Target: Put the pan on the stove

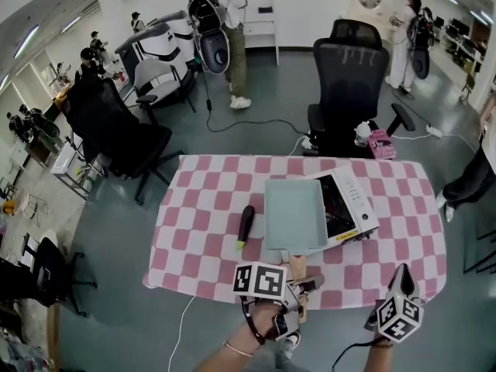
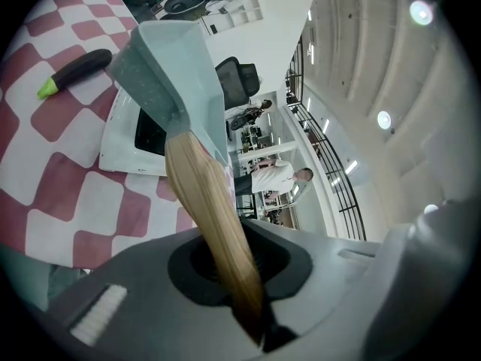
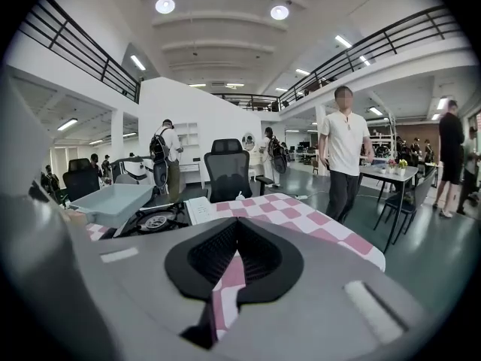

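Note:
A pale teal square pan (image 1: 293, 213) with a wooden handle (image 1: 297, 266) covers the left part of the white tabletop stove (image 1: 353, 200). My left gripper (image 1: 298, 276) is shut on that handle at the table's near edge. In the left gripper view the handle (image 2: 210, 216) runs out from between the jaws to the pan (image 2: 169, 66), with the stove (image 2: 128, 138) behind it. My right gripper (image 1: 402, 273) hovers at the near right corner, shut with nothing in it. Its view shows the pan (image 3: 113, 201) left of the burner (image 3: 154, 220). I cannot tell whether the pan rests on the stove.
A dark eggplant (image 1: 245, 225) with a green tip lies on the pink checked tablecloth (image 1: 201, 208), left of the pan. A black office chair (image 1: 350, 84) stands behind the table. Cables cross the floor, and several people stand farther back.

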A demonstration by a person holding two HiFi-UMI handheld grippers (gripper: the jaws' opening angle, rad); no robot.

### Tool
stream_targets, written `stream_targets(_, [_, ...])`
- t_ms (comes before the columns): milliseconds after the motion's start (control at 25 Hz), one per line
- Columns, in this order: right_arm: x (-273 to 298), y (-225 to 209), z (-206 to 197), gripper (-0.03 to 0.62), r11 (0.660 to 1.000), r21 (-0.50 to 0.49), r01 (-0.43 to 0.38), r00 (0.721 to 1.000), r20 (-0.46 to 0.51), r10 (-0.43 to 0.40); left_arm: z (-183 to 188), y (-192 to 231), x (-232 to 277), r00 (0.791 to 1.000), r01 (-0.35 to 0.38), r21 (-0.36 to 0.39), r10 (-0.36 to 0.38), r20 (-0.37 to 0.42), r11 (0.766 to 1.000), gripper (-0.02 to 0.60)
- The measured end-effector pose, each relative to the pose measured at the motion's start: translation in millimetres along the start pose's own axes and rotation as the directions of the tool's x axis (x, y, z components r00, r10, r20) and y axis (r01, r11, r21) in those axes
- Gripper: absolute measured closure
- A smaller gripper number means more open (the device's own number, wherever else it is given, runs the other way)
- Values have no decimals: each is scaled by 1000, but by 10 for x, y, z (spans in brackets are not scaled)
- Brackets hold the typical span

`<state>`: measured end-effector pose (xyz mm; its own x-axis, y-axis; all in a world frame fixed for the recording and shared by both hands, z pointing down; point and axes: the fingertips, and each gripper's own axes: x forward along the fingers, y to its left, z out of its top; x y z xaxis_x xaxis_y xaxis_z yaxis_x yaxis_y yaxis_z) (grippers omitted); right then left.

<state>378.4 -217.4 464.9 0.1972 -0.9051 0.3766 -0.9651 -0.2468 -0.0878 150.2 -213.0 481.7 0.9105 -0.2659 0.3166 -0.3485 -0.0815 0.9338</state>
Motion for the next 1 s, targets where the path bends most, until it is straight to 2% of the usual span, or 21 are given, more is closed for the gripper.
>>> stream_targets(440, [123,-198,-229,585,999,-30,32,998,-52,-34,205,11,474,999,47,-1,-47,4,999,548])
stream_targets(1000, [356,-224,-353,585,999,-19,40,996,-75,-41,396,70,795,998,58,-21,-57,38,998,543])
